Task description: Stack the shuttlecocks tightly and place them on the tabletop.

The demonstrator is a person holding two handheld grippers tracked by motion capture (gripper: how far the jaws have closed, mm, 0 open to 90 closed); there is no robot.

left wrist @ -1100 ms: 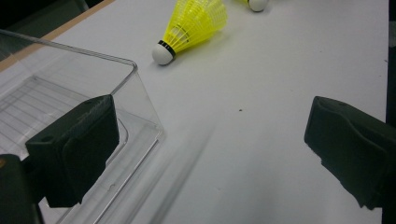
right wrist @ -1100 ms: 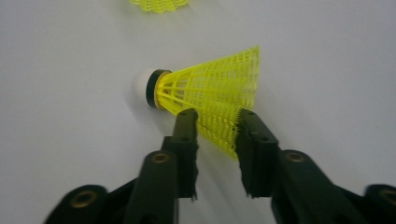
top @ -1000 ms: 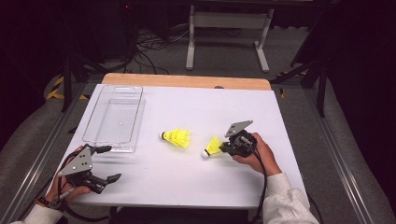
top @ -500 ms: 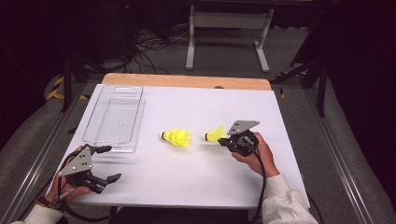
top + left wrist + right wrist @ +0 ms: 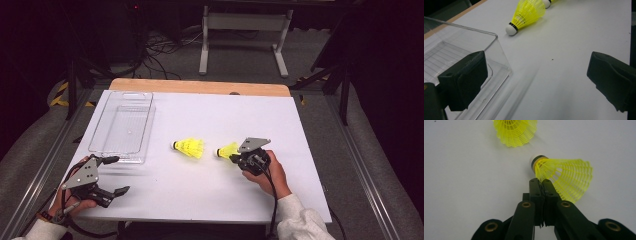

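Note:
Two yellow shuttlecocks with white cork tips are on the white table. One shuttlecock point(image 5: 189, 147) point(image 5: 527, 13) point(image 5: 515, 131) lies free on its side near the middle. My right gripper point(image 5: 235, 156) point(image 5: 542, 183) is shut on the skirt edge of the other shuttlecock point(image 5: 227, 150) point(image 5: 564, 176), whose cork points left toward the free one. My left gripper point(image 5: 118, 175) point(image 5: 536, 72) is held wide open at the front left with nothing between its fingers point(image 5: 464, 77). It stands just off the near corner of the clear tray point(image 5: 122, 127) point(image 5: 461, 50).
The clear plastic tray is at the left side and holds nothing. The table's wooden far edge point(image 5: 200, 86) runs along the back. A metal stand point(image 5: 240, 30) and cables are on the dark floor beyond.
My right gripper has shifted slightly with its shuttlecock, whose cork has swung from down-left to more level and leftward. The left gripper and the free shuttlecock have stayed put.

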